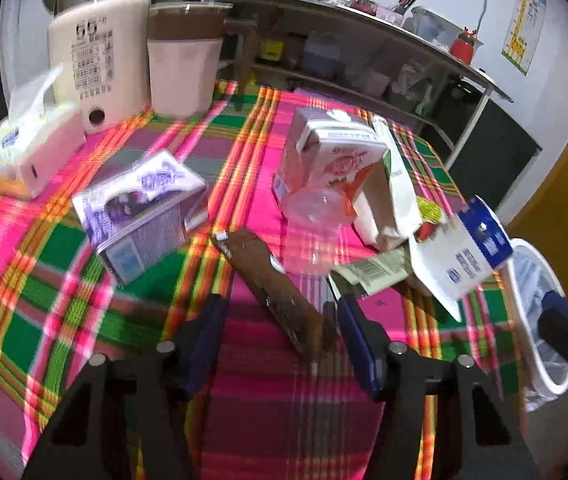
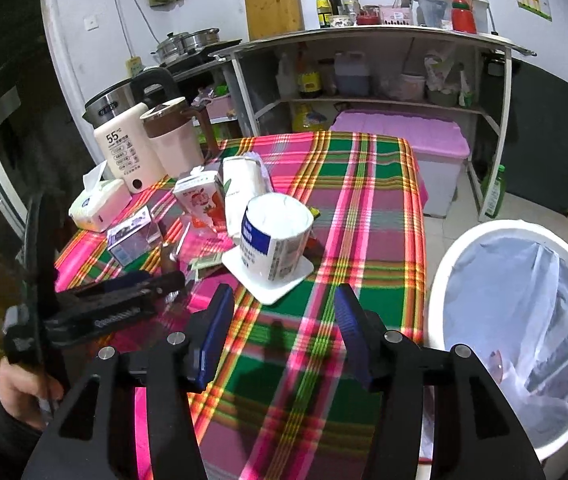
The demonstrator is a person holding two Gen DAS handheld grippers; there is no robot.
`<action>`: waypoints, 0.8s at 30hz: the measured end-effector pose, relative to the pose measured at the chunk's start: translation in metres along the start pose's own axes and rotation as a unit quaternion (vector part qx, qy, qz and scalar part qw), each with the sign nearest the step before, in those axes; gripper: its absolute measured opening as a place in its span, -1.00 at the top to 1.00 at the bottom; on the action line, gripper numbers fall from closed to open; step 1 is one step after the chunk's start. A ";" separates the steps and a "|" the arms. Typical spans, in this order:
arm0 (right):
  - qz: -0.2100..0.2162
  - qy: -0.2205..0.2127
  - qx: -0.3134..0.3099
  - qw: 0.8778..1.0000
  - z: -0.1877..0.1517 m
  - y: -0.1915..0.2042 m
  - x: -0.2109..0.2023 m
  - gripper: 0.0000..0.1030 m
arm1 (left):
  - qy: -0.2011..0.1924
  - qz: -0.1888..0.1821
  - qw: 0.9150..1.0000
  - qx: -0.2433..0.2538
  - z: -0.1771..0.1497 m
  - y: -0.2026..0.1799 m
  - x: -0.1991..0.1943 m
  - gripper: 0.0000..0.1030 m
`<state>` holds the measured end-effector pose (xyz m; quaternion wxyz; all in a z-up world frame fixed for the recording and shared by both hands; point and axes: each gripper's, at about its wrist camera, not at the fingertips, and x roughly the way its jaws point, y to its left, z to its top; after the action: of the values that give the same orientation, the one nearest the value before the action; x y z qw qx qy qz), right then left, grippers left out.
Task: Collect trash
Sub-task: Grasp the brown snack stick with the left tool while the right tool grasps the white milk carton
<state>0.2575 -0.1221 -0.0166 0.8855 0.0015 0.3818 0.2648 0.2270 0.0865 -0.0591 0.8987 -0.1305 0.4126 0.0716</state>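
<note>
Here, the left gripper [image 1: 280, 320] tilts down, fingers apart around a flat brown wrapper [image 1: 272, 284] on the plaid tabletop [image 2: 367, 184]. The right gripper [image 2: 284, 324] hovers, fingers apart and empty, beside a white bin [image 2: 443, 280].

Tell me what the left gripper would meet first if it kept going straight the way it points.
Most likely the brown snack wrapper lying on the plaid tablecloth; its near end already sits between the left gripper's open fingers, though depth is unclear.

Both wrist views angle down over the plaid table [image 1: 64, 264], sharing its clutter
</note>
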 end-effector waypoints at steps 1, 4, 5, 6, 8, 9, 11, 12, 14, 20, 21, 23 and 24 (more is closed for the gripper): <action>0.001 -0.001 0.000 1.000 0.003 0.000 0.002 -0.03 | -0.002 0.007 1.000 0.005 0.001 -0.001 0.002 -0.06; 0.007 -0.001 0.001 1.000 0.009 0.000 0.010 -0.03 | -0.003 0.030 0.999 0.022 0.001 -0.005 0.003 0.13; 0.010 0.001 0.002 1.000 0.010 -0.001 0.013 -0.03 | -0.003 0.031 0.999 0.024 0.001 -0.004 0.003 0.20; 0.014 0.004 0.004 1.000 0.013 -0.002 0.018 -0.03 | -0.003 0.034 0.999 0.025 0.001 -0.003 0.002 0.34; 0.018 0.007 0.006 1.000 0.016 -0.004 0.025 -0.04 | -0.003 0.032 0.999 0.024 0.001 0.003 0.000 0.48; 0.019 0.008 0.007 1.000 0.018 -0.004 0.028 -0.05 | -0.002 0.027 0.999 0.024 0.001 0.006 -0.001 0.50; 0.026 0.010 0.007 1.000 0.022 -0.006 0.034 -0.13 | -0.002 0.021 0.999 0.025 -0.001 0.011 -0.004 0.52; 0.028 0.011 0.008 1.000 0.023 -0.007 0.036 -0.16 | -0.002 0.018 1.000 0.025 -0.003 0.013 -0.006 0.52; 0.032 0.013 0.011 0.999 0.027 -0.008 0.041 -0.17 | -0.002 0.010 1.000 0.024 -0.006 0.017 -0.010 0.53; 0.041 0.021 0.015 0.999 0.034 -0.004 0.055 -0.17 | -0.001 -0.003 1.000 0.024 -0.010 0.023 -0.014 0.53; 0.041 0.021 0.016 0.999 0.035 -0.004 0.057 -0.17 | -0.001 -0.004 1.000 0.025 -0.010 0.023 -0.014 0.53; 0.043 0.024 0.021 0.999 0.037 -0.003 0.061 -0.17 | -0.001 -0.006 1.000 0.026 -0.009 0.022 -0.014 0.53; 0.044 0.025 0.024 0.998 0.037 -0.003 0.063 -0.17 | -0.001 -0.006 1.000 0.026 -0.010 0.022 -0.014 0.53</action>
<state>0.3199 -0.0881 -0.0329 0.8631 0.0333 0.4095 0.2937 0.2054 0.1048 -0.0580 0.9026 -0.1093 0.4128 0.0550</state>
